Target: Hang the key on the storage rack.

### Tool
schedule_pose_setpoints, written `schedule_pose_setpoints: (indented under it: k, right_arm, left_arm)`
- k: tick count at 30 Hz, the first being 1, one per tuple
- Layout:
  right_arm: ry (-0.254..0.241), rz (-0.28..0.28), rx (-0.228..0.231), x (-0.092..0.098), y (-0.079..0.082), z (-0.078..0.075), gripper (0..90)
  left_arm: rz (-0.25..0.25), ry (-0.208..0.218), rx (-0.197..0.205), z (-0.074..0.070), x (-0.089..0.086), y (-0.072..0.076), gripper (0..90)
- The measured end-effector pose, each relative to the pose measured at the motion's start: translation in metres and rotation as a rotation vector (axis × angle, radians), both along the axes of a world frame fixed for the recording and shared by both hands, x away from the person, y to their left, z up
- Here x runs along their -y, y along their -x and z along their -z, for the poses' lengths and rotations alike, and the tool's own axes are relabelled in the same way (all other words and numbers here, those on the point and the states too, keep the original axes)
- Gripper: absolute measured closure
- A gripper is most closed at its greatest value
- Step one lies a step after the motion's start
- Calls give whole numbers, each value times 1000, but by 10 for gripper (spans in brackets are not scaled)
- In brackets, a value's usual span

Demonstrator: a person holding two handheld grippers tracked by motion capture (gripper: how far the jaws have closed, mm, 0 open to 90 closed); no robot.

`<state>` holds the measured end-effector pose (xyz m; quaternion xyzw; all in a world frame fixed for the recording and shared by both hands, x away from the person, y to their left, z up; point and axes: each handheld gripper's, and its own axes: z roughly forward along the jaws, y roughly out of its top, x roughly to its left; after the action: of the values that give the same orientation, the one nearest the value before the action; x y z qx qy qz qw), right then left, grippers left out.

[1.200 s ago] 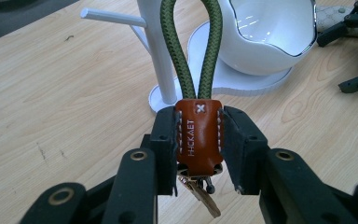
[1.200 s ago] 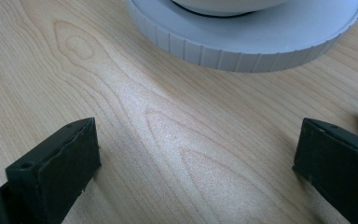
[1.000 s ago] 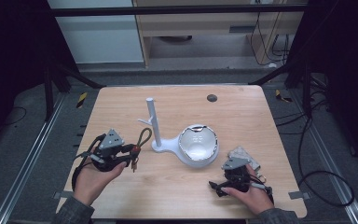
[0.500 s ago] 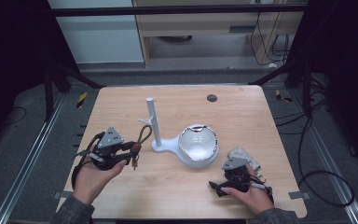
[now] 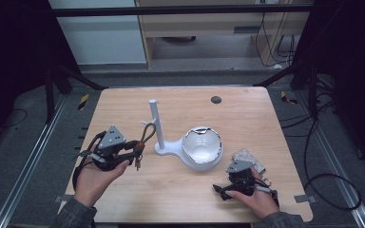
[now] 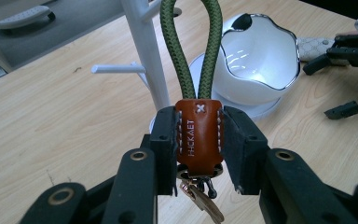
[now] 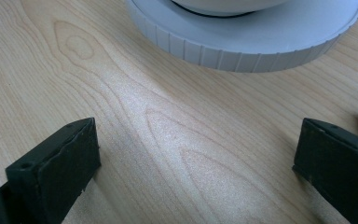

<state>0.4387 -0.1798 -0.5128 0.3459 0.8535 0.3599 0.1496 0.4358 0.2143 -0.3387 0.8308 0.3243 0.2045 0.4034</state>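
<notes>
My left gripper (image 6: 198,140) is shut on the brown leather tab (image 6: 198,133) of a key strap. Its green rope loop (image 6: 191,46) stands up ahead of the jaws, and keys hang below. In the high view the left gripper (image 5: 135,151) holds the strap's loop (image 5: 146,133) just left of a white peg stand (image 5: 156,124). The stand's base carries a white bowl (image 5: 201,148) with a shiny wavy rim. My right gripper (image 5: 221,191) rests low on the table at the front right, open with nothing between its fingers (image 7: 56,172), facing the stand's round base (image 7: 242,46).
A pale patterned cloth (image 5: 248,158) lies just behind the right gripper. A small dark round hole (image 5: 216,99) sits near the table's far edge. Short side pegs (image 6: 116,69) stick out from the stand's post.
My left gripper has shifted only slightly with the key strap in it. The right gripper has stayed where it was.
</notes>
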Motion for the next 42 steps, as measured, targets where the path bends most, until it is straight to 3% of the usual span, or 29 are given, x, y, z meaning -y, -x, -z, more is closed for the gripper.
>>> schedule_pose_setpoints:
  k: [14,21,33,42]
  right_arm:
    - [0,0,0,0,0,0,2]
    - [0,0,0,0,0,0,2]
    - [0,0,0,0,0,0,2]
    - [0,0,0,0,0,0,2]
  left_arm:
    - [-4,-6,17,-8,4,-5,661]
    - [-13,-15,8,-5,7,-12,660]
    - [-52,-23,-26,17,11,-35,660]
    - [-74,-16,-26,32,19,-45,660]
